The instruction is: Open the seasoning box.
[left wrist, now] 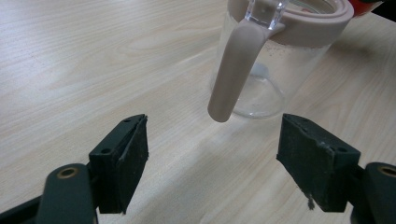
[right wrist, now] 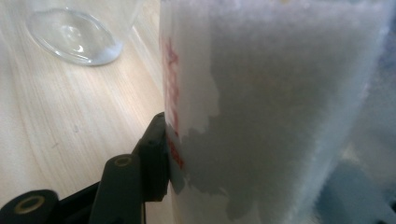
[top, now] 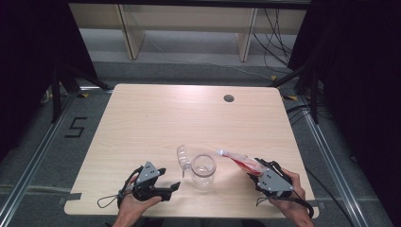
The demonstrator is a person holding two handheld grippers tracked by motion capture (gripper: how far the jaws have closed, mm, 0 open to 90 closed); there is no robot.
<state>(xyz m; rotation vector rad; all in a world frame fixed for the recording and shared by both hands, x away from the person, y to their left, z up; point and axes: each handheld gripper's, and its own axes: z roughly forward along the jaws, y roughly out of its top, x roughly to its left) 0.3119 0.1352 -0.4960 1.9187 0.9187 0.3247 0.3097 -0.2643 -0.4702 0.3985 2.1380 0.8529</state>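
Note:
A clear glass jug (top: 204, 171) with a beige rim stands near the table's front edge, its lid (top: 183, 155) flipped open to the left. My left gripper (top: 171, 187) lies just left of it, open and holding nothing. In the left gripper view the open jaws (left wrist: 212, 140) face the jug's beige handle (left wrist: 233, 70), a short way off. My right gripper (top: 254, 170) is shut on a white pouch with red print (top: 236, 159), whose neck points toward the jug's mouth. In the right gripper view the pouch (right wrist: 271, 102) hides the right jaw, and the left pad (right wrist: 155, 156) presses its side.
The wooden table (top: 156, 118) has a round cable hole (top: 229, 98) at the back right. Behind it stand pale shelf legs (top: 135, 33) and loose cables (top: 279, 42). A "5" is taped on the floor (top: 75, 126) at the left.

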